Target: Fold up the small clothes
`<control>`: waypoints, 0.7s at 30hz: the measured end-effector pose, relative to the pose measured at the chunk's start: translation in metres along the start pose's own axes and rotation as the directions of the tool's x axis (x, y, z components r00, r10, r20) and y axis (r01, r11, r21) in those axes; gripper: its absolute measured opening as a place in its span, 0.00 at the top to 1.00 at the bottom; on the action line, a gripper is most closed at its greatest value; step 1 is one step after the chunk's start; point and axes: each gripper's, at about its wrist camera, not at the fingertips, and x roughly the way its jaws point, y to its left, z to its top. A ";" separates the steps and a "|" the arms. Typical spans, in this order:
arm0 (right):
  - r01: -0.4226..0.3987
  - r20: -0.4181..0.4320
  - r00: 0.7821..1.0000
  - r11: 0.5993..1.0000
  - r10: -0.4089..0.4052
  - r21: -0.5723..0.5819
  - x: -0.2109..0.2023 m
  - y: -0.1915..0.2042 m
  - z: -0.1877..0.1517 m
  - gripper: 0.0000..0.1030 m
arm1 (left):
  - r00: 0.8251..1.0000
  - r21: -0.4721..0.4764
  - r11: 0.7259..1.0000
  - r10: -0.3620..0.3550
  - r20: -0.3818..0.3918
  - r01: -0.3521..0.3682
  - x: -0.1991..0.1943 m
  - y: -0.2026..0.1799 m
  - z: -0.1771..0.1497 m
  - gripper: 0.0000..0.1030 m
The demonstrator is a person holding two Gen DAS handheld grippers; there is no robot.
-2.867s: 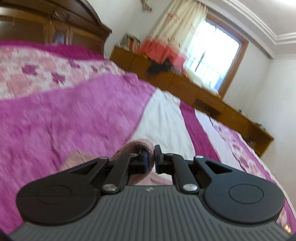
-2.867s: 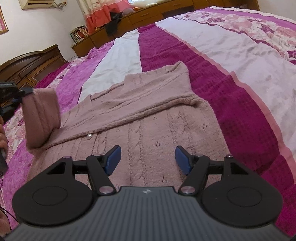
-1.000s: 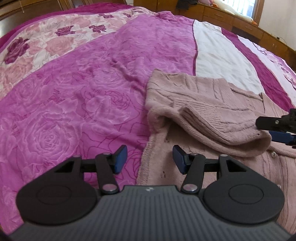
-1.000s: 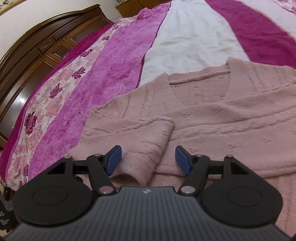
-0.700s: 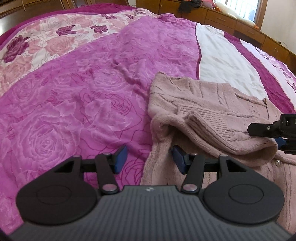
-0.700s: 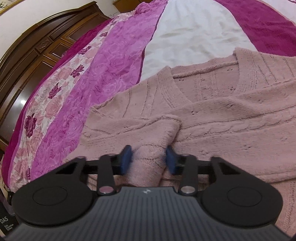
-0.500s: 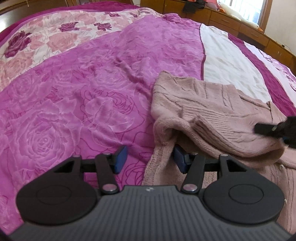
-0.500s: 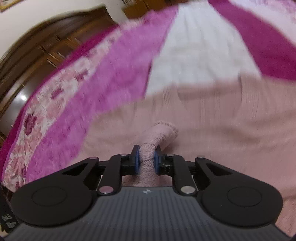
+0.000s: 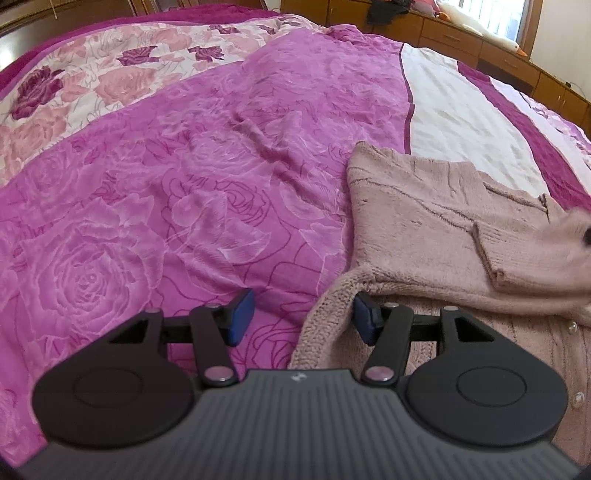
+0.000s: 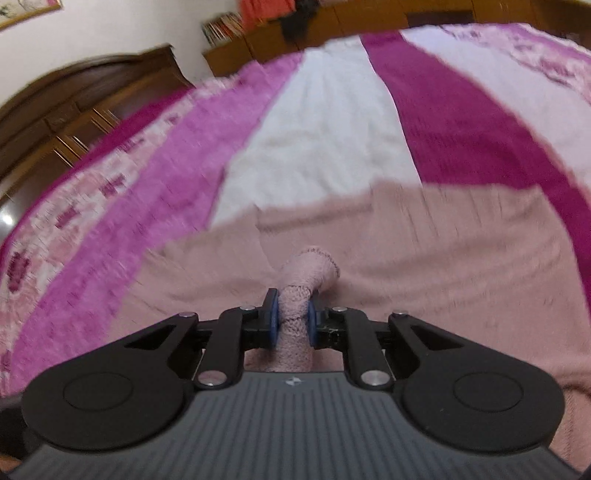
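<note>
A dusty-pink knitted cardigan (image 9: 424, 214) lies spread on the bed. In the left wrist view its folded sleeve (image 9: 524, 258) stretches to the right and is blurred at the frame edge. My left gripper (image 9: 301, 319) stands open low over the cardigan's left edge; the knit edge lies between its blue pads without being pressed. In the right wrist view my right gripper (image 10: 291, 323) is shut on the sleeve cuff (image 10: 308, 271), which sticks up between the pads above the cardigan body (image 10: 424, 251). That view is smeared by motion.
The bed wears a magenta rose-patterned cover (image 9: 166, 206) with white (image 9: 458, 122) and dark magenta stripes. A dark wooden headboard (image 10: 85, 107) stands at the left. Low wooden cabinets (image 9: 461, 33) with clothes on top run along the far wall.
My right gripper closed on the sleeve cuff and has lifted and carried it across the cardigan. In the left wrist view the sleeve is pulled rightward. The left gripper stayed open and barely moved.
</note>
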 end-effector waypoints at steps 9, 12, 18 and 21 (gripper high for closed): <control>0.036 -0.007 0.999 0.999 -0.036 -0.011 0.008 -0.004 -0.025 0.59 | 1.000 0.024 1.000 -0.001 -0.016 0.001 -0.004 -0.002 0.003 0.43; 0.059 0.044 0.997 0.997 -0.057 -0.053 -0.009 0.004 -0.027 0.48 | 1.000 0.041 0.999 -0.007 -0.024 0.008 -0.011 -0.002 0.005 0.45; 0.013 0.122 0.992 0.986 0.007 -0.164 -0.041 0.038 -0.033 0.45 | 1.000 0.075 0.997 -0.025 -0.017 0.026 -0.026 -0.003 0.007 0.44; -0.046 0.085 0.994 0.966 0.070 -0.253 -0.040 0.063 -0.042 0.45 | 0.999 0.074 0.997 -0.030 -0.015 0.031 -0.029 -0.002 0.008 0.44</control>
